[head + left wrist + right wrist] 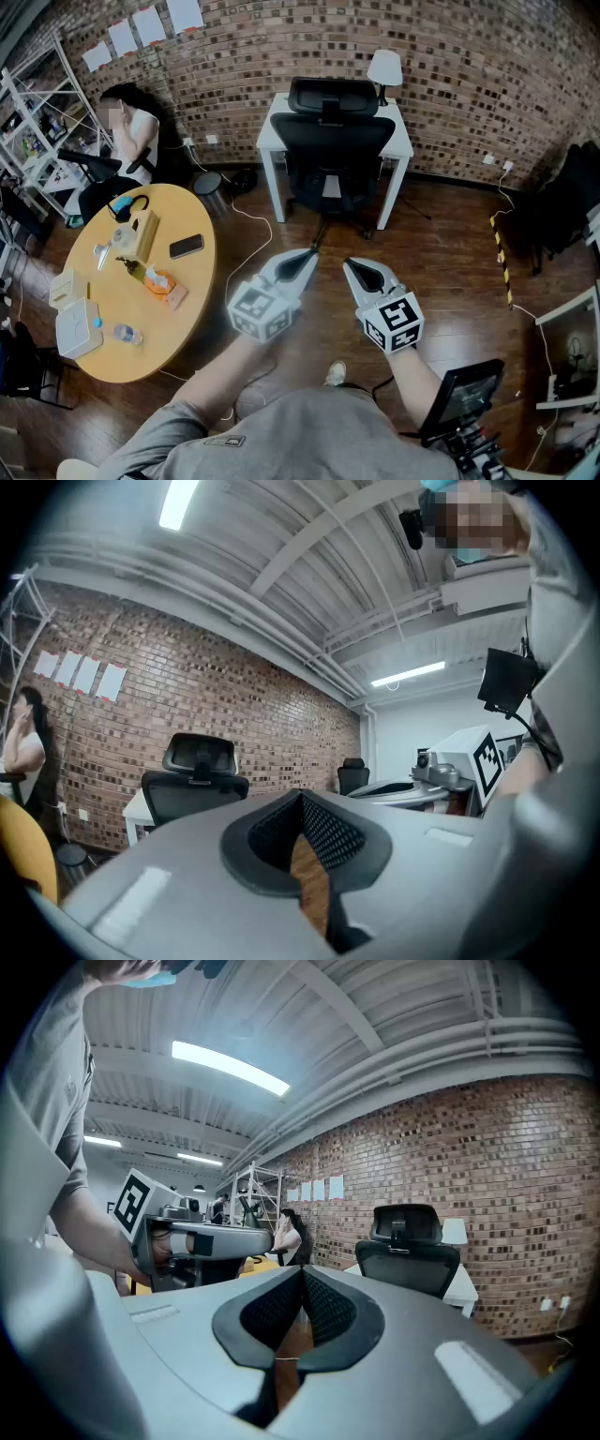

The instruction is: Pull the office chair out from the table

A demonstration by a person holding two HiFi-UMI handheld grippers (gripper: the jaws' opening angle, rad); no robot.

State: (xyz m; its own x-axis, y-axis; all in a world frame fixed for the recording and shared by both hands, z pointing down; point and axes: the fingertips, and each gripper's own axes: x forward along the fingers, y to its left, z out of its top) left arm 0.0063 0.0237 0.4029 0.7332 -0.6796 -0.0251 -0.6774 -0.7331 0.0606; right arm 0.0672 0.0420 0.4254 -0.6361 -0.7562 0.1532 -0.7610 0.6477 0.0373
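We are at the approach step. The office chair [333, 141] is sitting tucked under the white worktop [405, 141] against the brick wall, and neither pair of tongs is touching it. We are holding the left tongs [307, 257] and the right tongs [353, 266] side by side over the wooden floor. Both pairs are pinched fully together with nothing between them.

The chair is standing well ahead of both tips. Its backrest and headrest are facing us, and its base is showing beneath the worktop. In both gripper views it is appearing beyond the closed tips, well apart from them.

We are judging that the next move calls for stepping forward, spreading at least one pair of tongs and closing on the backrest edge or headrest. Then we would be drawing the chair back toward us, keeping clear of the cable [246, 214] lying on the floor near the worktop's left leg.
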